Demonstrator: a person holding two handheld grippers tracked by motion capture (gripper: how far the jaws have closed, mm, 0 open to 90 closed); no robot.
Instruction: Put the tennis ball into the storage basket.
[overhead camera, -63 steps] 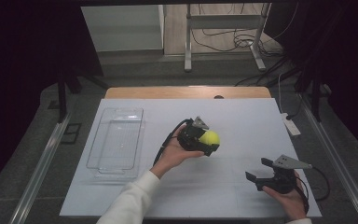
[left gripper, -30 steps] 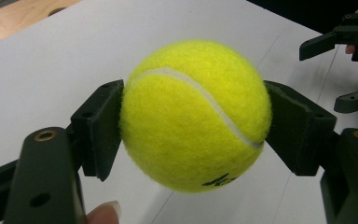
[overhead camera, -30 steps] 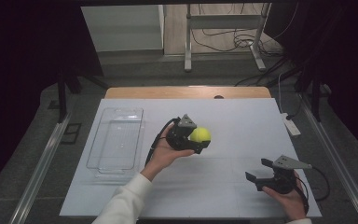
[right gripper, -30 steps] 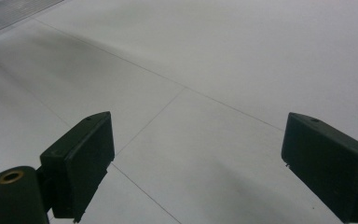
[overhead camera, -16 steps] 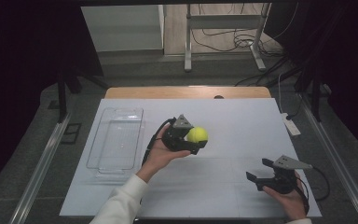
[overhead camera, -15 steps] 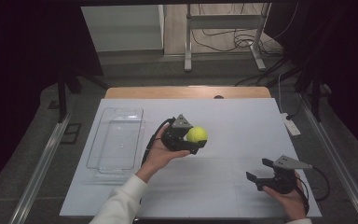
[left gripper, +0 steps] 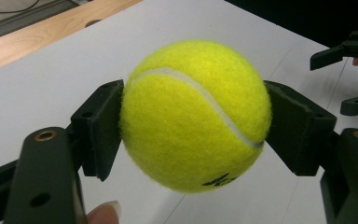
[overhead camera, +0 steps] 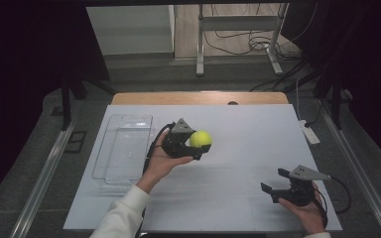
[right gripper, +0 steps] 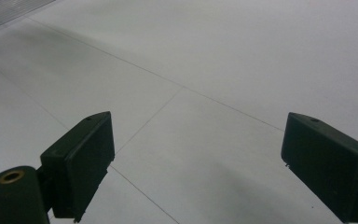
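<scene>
Left claw (overhead camera: 197, 147) moved tennis ball (overhead camera: 200, 139) left, toward clear tray (overhead camera: 124, 148).

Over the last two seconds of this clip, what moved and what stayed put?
The left gripper, shut on the tennis ball, carried it left toward the clear plastic tray; the ball stayed clamped throughout. The right gripper stayed open, low over the white table; the tray has not moved.

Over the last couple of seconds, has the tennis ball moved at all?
Yes. The tennis ball, clamped in the left gripper, has shifted left across the high view, closer to the clear tray, and looks carried a little higher off the table.
</scene>
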